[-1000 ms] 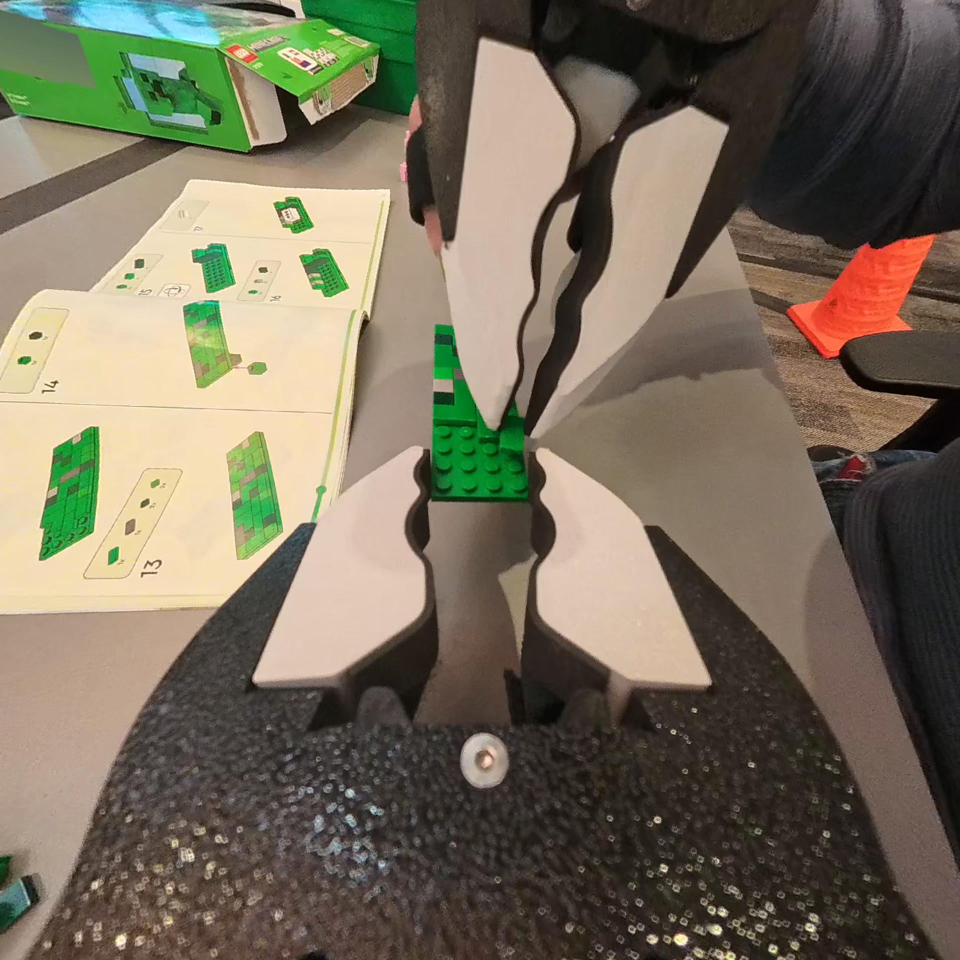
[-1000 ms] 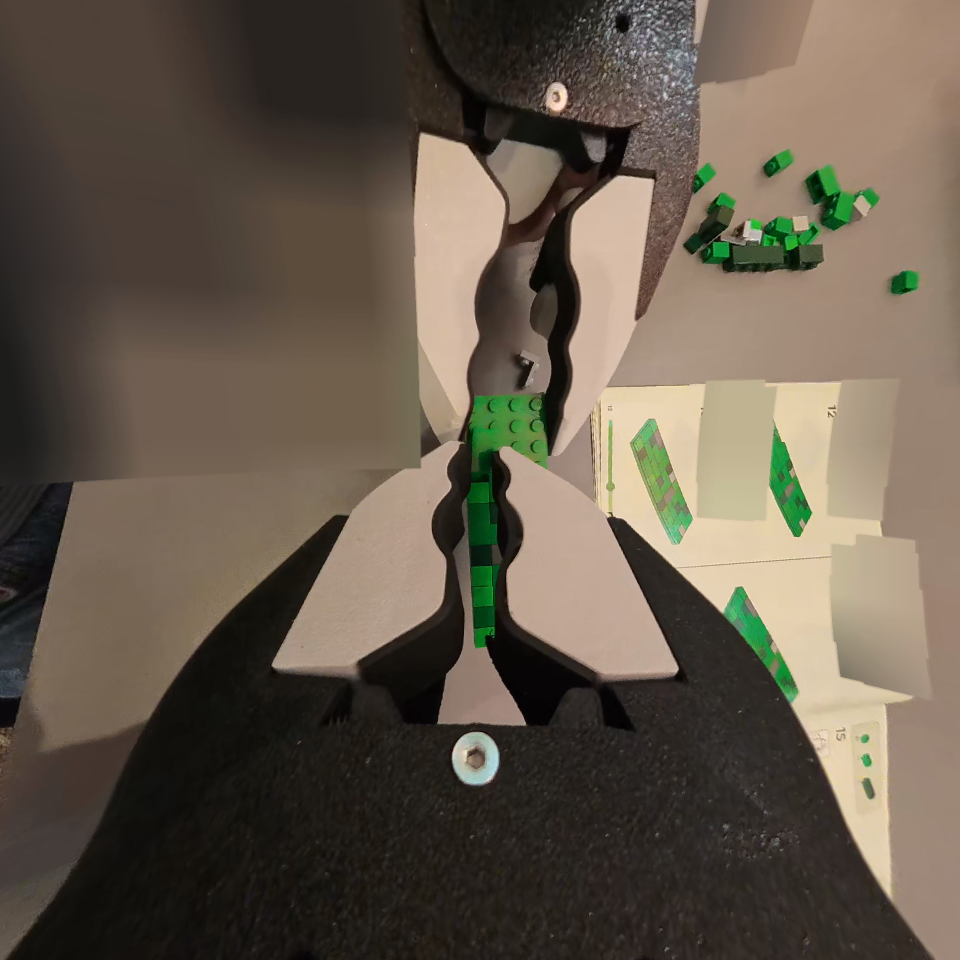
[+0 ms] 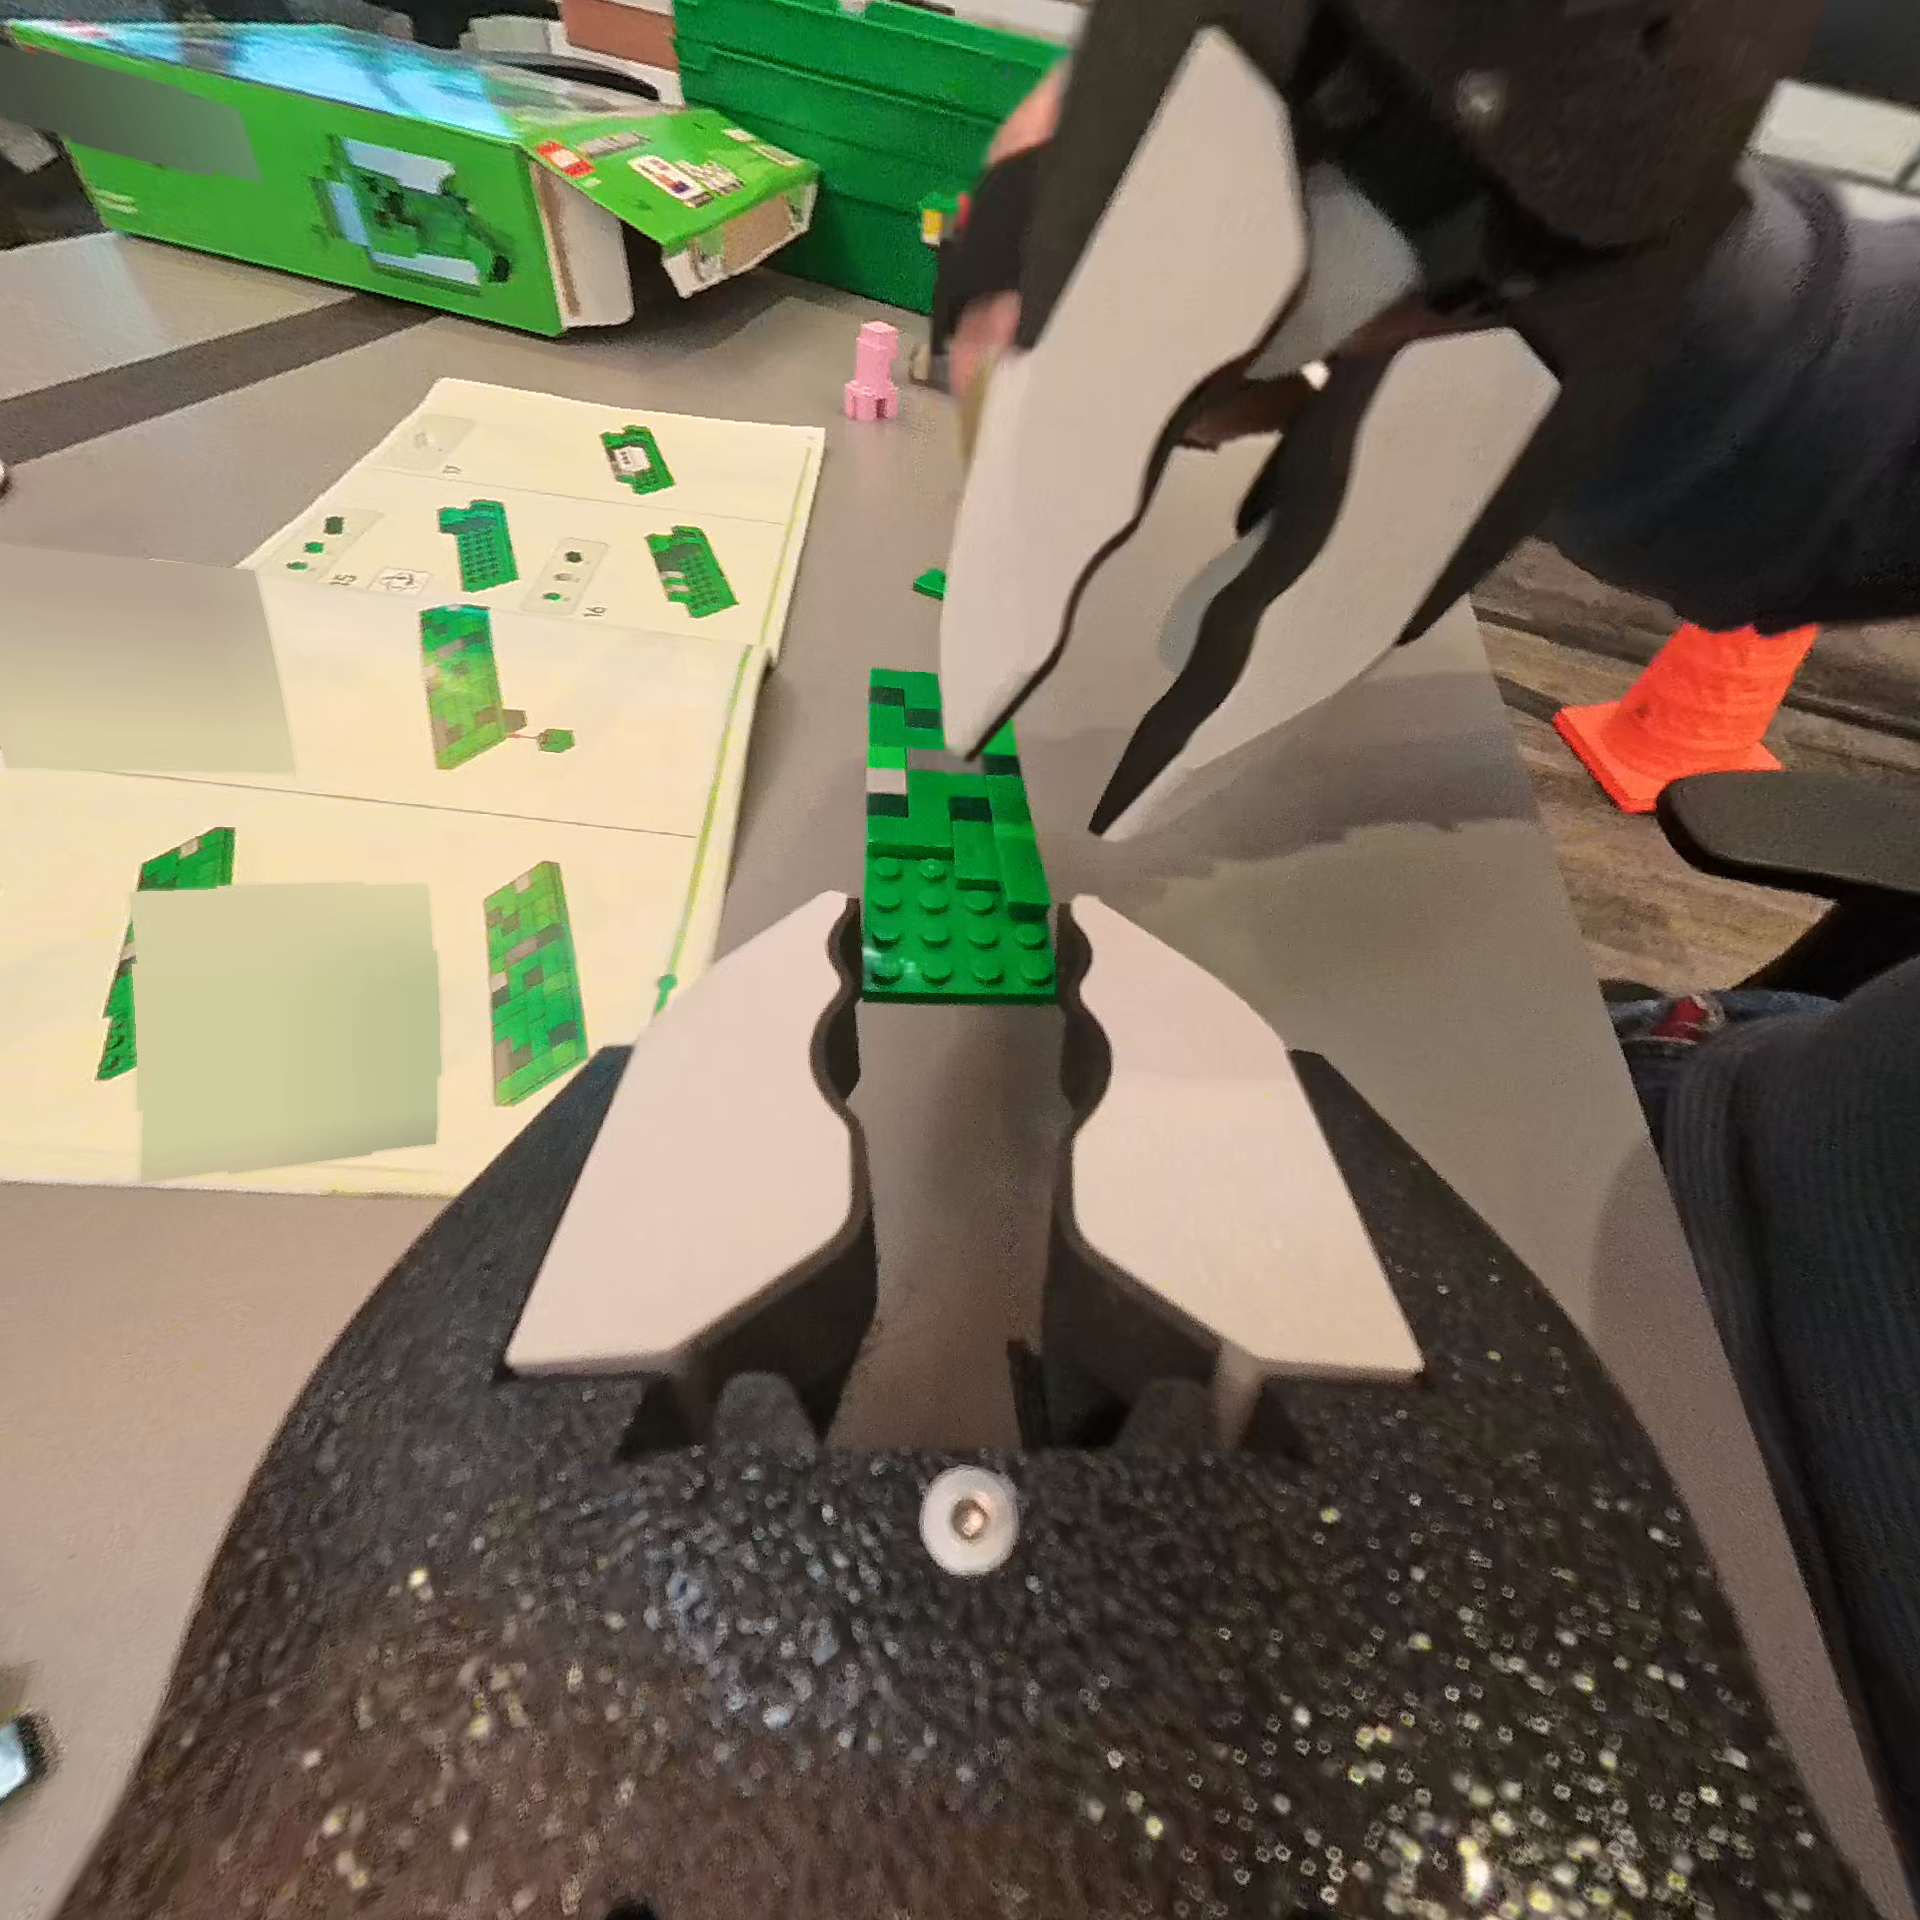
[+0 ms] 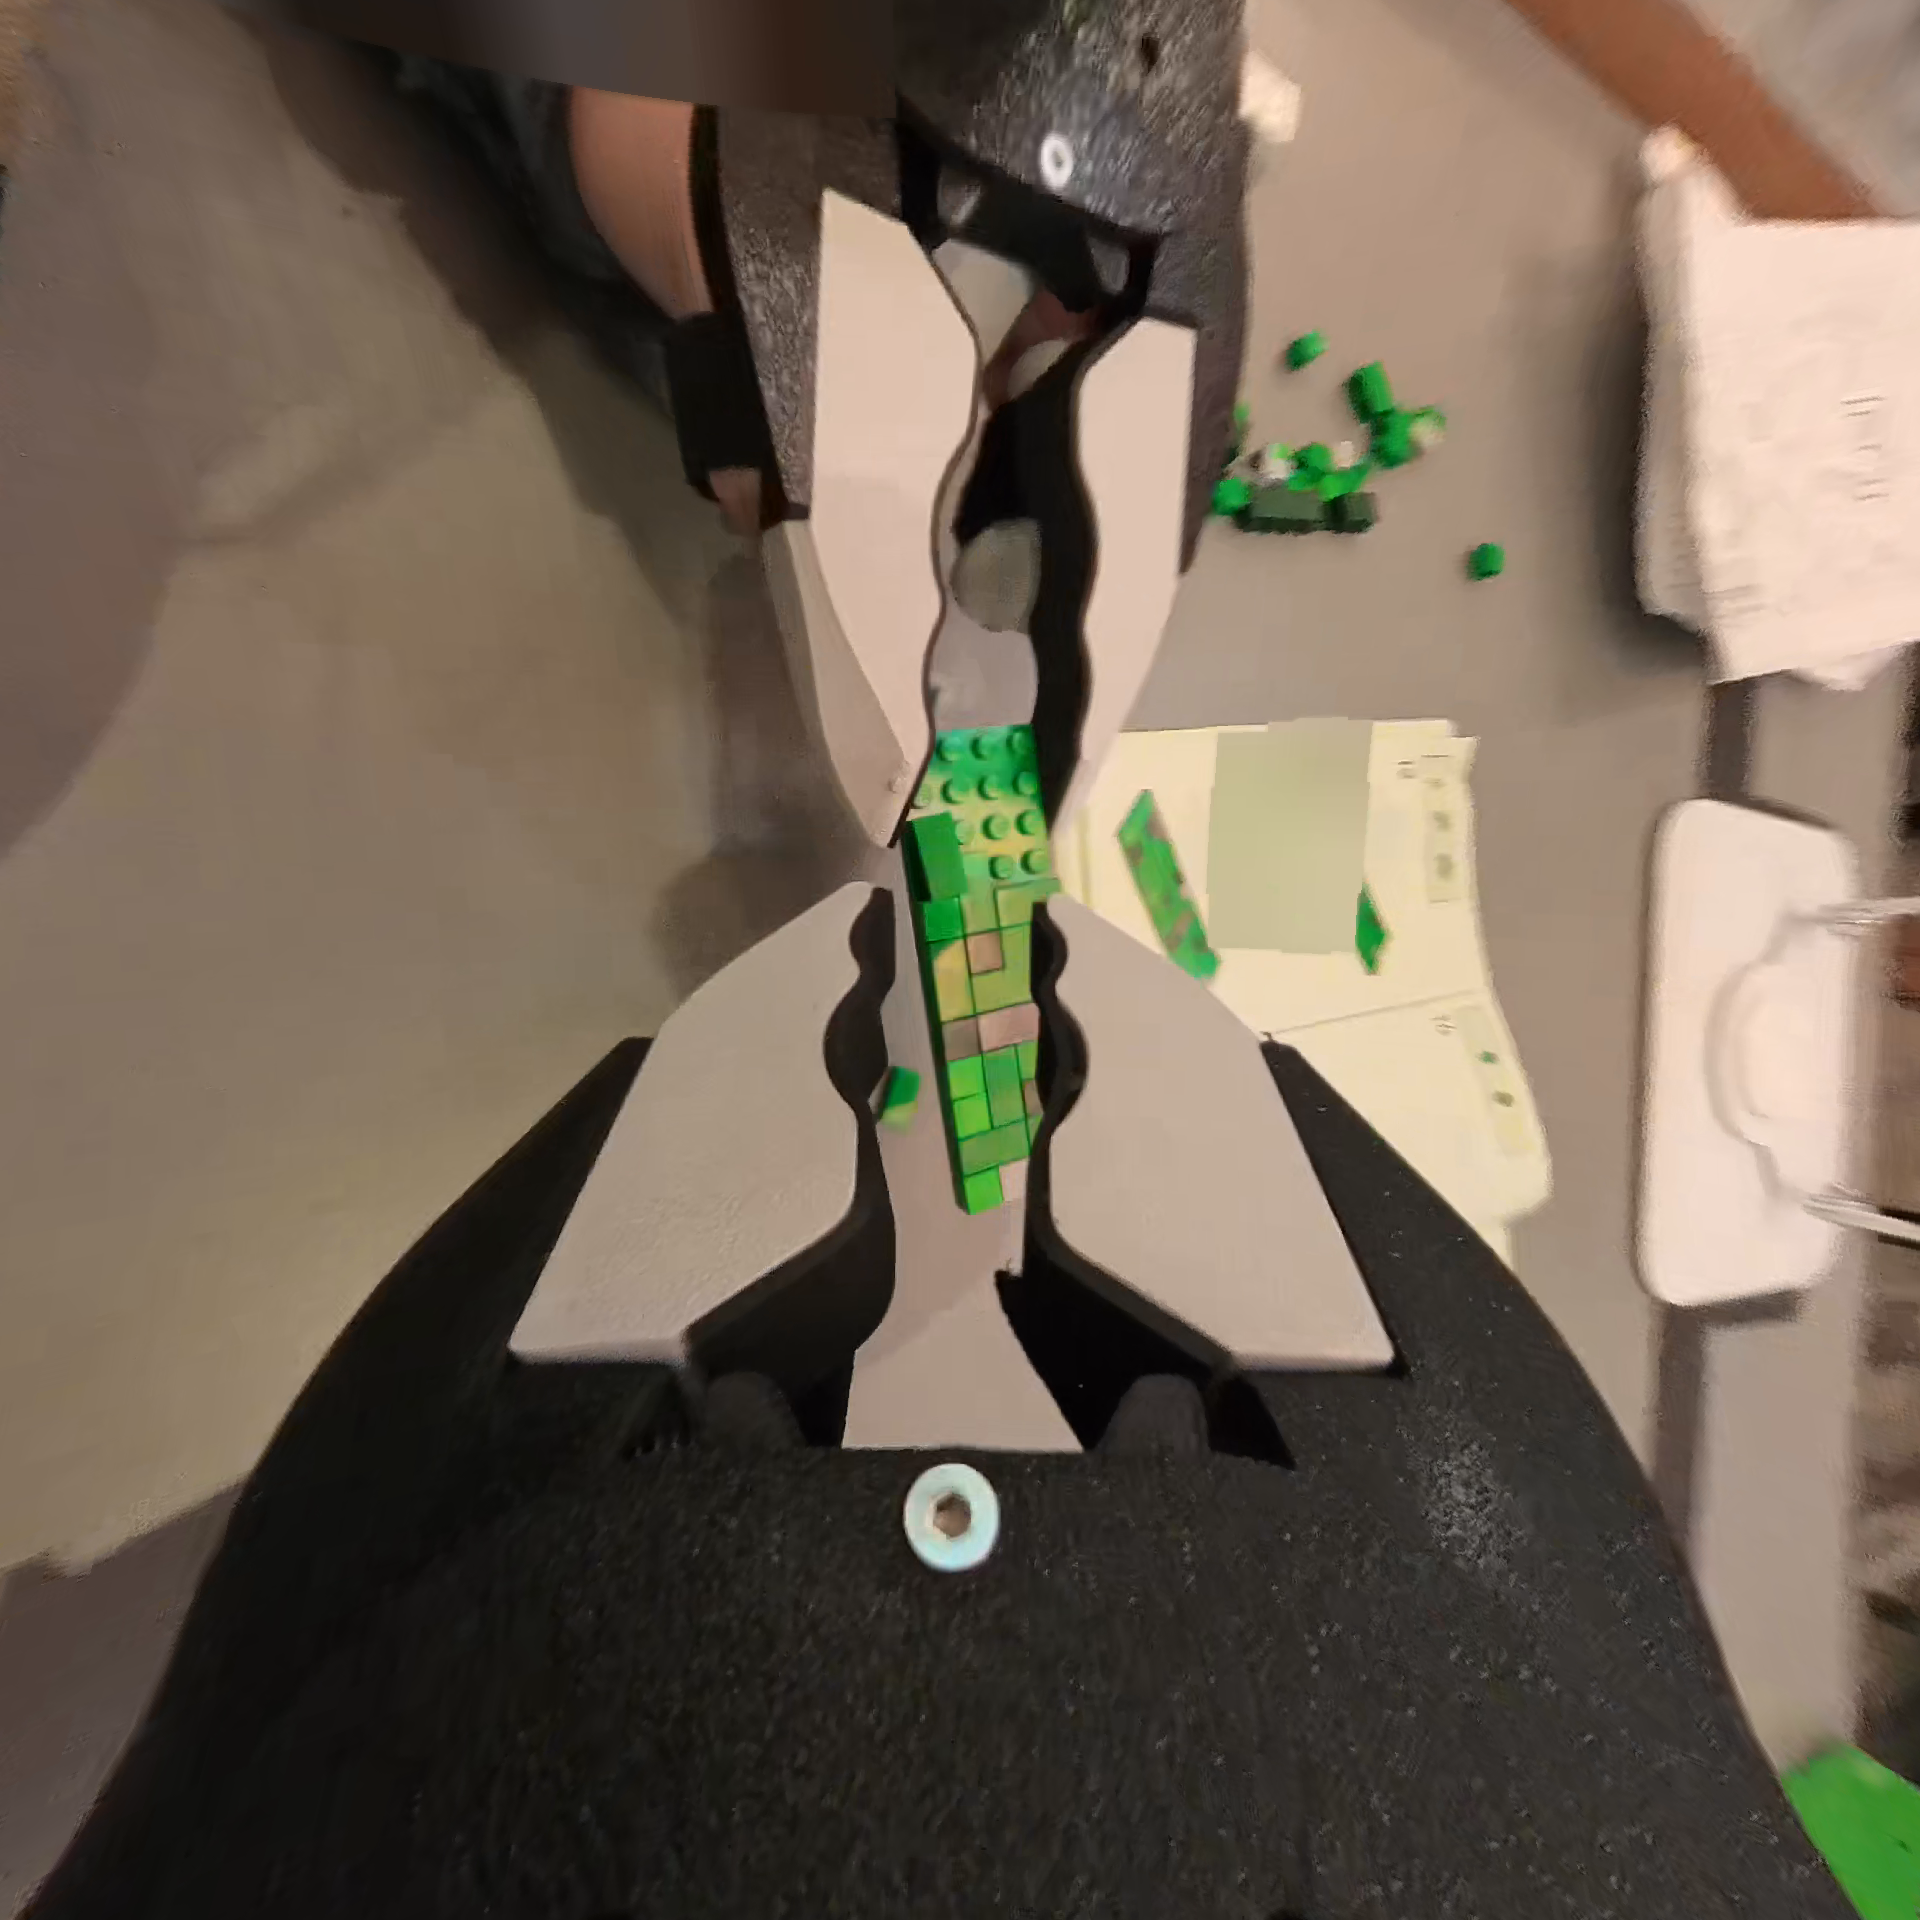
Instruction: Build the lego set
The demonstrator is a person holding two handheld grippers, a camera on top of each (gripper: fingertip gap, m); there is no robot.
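A long green plate (image 3: 961, 914), tiled with green, dark green and grey pieces, lies on the grey table; its near end still shows bare studs. My left gripper (image 3: 961, 914) is shut on that near end, one finger on each long side. It also shows at the top of the right wrist view (image 4: 982, 821). My right gripper (image 4: 961, 899) is open and empty, hovering over the plate (image 4: 982, 1039). In the left wrist view its tips (image 3: 1034, 790) stand just above the tiled part. A small loose green piece (image 4: 899, 1096) lies beside the plate.
An open instruction booklet (image 3: 416, 727) lies left of the plate. An open green box (image 3: 364, 177) and a pink figure (image 3: 873, 374) stand farther back. Loose green bricks (image 4: 1330, 457) lie behind the left gripper. An orange cone (image 3: 1683, 717) stands past the table's right edge. The grippers are tip to tip, or close to it.
My right gripper has opened and lifted back from the plate, where its nearly closed tips were pressing. The left gripper still holds the plate's end.
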